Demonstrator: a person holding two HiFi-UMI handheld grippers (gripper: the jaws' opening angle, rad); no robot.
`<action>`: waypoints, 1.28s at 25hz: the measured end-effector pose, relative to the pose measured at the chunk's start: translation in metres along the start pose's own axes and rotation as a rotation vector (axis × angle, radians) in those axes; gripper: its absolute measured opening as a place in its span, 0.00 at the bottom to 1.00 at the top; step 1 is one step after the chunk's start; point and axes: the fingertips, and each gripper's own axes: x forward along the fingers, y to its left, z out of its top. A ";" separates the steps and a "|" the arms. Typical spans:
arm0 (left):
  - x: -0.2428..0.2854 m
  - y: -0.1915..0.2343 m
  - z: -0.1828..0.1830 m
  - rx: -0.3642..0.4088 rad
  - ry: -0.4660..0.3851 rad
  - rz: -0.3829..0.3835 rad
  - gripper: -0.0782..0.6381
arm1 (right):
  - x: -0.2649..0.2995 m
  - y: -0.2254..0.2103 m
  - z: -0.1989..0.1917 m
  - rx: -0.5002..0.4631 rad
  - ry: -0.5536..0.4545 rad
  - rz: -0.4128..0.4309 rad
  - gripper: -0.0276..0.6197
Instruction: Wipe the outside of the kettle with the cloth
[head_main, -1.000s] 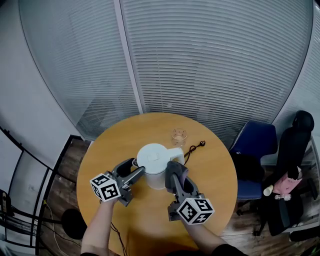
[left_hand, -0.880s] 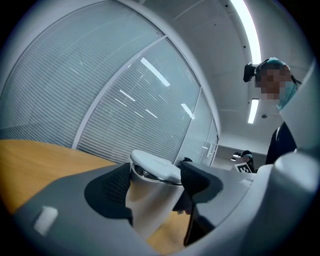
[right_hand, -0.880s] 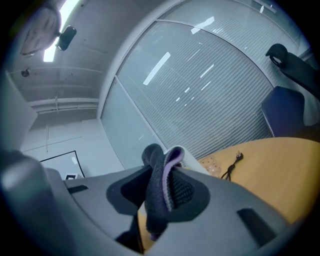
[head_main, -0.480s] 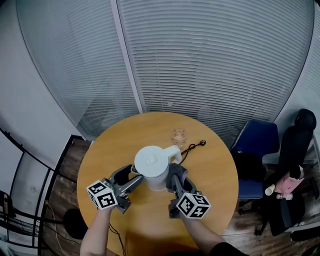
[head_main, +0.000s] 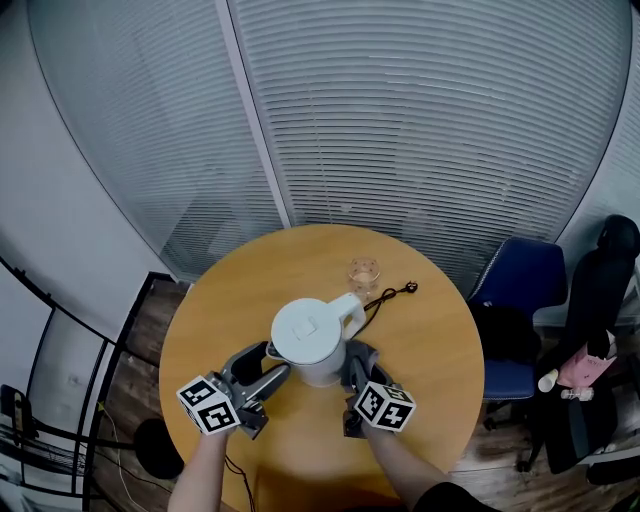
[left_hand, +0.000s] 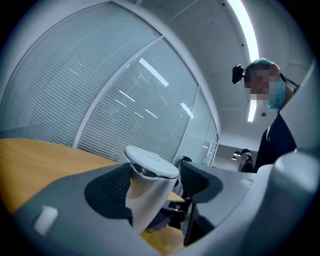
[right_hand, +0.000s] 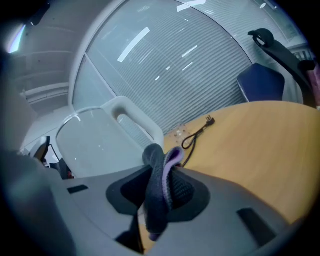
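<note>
The white kettle hangs tilted over the round wooden table, its handle pointing to the far right. My left gripper grips the kettle's left side; in the left gripper view the kettle sits between both pads. My right gripper is shut on a dark grey and purple cloth, which is pressed against the kettle's near right side. In the head view the cloth shows just under the kettle's edge.
A clear glass and a black power cable lie on the table beyond the kettle. A blue chair and a black chair stand to the right. Slatted blinds fill the back. A person's torso shows in the left gripper view.
The kettle has come up toward the camera. Both grippers have drawn back a little toward the table's near edge, the right one sliding the cloth lower along the kettle's side.
</note>
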 end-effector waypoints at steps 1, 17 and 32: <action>0.000 0.000 0.000 -0.001 -0.003 0.003 0.53 | 0.002 -0.003 -0.003 0.003 0.008 -0.009 0.18; 0.001 -0.012 -0.001 0.016 0.009 0.009 0.53 | -0.017 0.006 0.017 0.124 -0.020 0.031 0.18; -0.003 -0.022 -0.011 0.001 0.007 0.025 0.53 | -0.087 0.089 0.086 0.317 -0.268 0.229 0.18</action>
